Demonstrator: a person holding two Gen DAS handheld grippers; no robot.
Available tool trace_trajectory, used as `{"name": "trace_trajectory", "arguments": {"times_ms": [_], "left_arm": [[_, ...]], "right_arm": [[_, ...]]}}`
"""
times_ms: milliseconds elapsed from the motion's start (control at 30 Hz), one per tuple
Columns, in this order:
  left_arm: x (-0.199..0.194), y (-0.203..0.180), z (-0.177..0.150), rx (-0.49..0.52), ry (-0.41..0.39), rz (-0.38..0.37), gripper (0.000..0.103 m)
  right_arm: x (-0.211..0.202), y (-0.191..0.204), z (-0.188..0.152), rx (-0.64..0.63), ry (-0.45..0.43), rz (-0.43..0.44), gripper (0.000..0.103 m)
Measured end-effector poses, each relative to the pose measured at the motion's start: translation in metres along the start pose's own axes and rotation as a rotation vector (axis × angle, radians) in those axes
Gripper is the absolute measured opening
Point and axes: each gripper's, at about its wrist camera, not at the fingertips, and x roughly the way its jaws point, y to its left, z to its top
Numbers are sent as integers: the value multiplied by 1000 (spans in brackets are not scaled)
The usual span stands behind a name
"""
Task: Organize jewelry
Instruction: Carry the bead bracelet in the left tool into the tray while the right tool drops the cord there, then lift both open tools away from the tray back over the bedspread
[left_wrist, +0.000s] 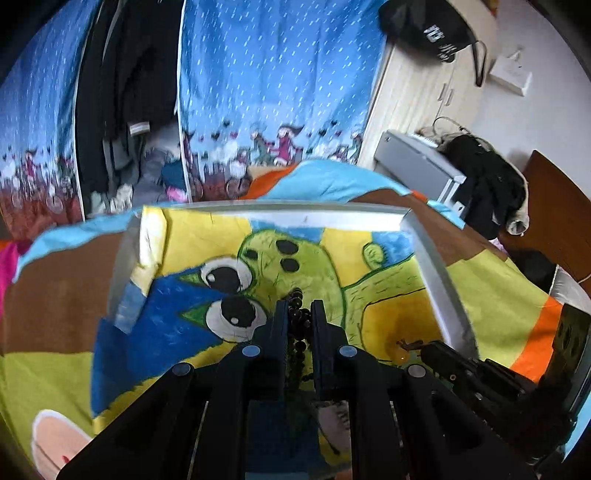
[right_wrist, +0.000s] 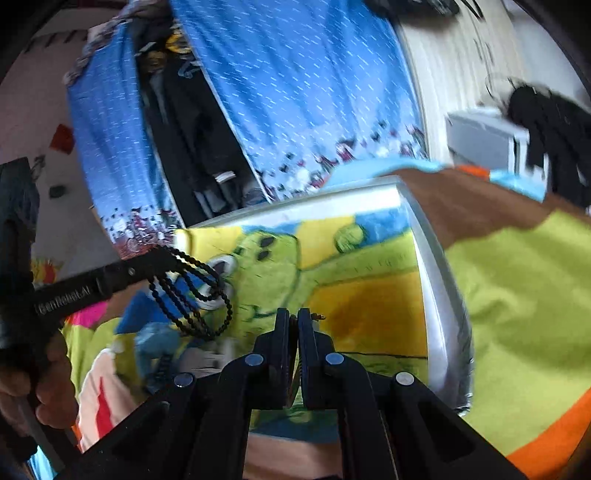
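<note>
Your left tool (left_wrist: 299, 310) is clamped on a black bead necklace (right_wrist: 192, 291), whose loops hang from its tips above the clear tray (left_wrist: 436, 280) lying on the cartoon-print blanket (right_wrist: 517, 295). Your right tool (right_wrist: 293, 317) has its fingers nearly together on something thin with a small brown piece at the tips; you cannot tell what it is. It hovers over the tray's yellow patch.

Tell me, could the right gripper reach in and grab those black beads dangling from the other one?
Probably not yet: the right gripper looks shut on a small piece already. Otherwise the black bead strand hangs in open air from the left gripper, nothing between.
</note>
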Motion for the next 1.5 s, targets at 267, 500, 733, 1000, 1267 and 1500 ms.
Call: {"name": "trace_trajectory", "arguments": {"times_ms": [267, 500, 733, 1000, 1267, 1500], "left_arm": [[28, 9, -20, 11, 95, 35, 9], [13, 7, -29, -8, 67, 73, 54], [-35, 3, -30, -67, -29, 81, 65], [-116, -9, -43, -22, -173, 121, 93], [-199, -17, -80, 25, -308, 158, 102], [-257, -16, -135, 48, -356, 150, 102]], "right_arm": [[8, -16, -12, 14, -5, -33, 6], [3, -15, -19, -28, -14, -88, 29], [-29, -5, -17, -78, -93, -154, 49], [-93, 24, -16, -120, -240, -168, 80], [-157, 61, -28, -127, -345, -128, 103], [-208, 95, -66, -145, -406, -131, 103]]}}
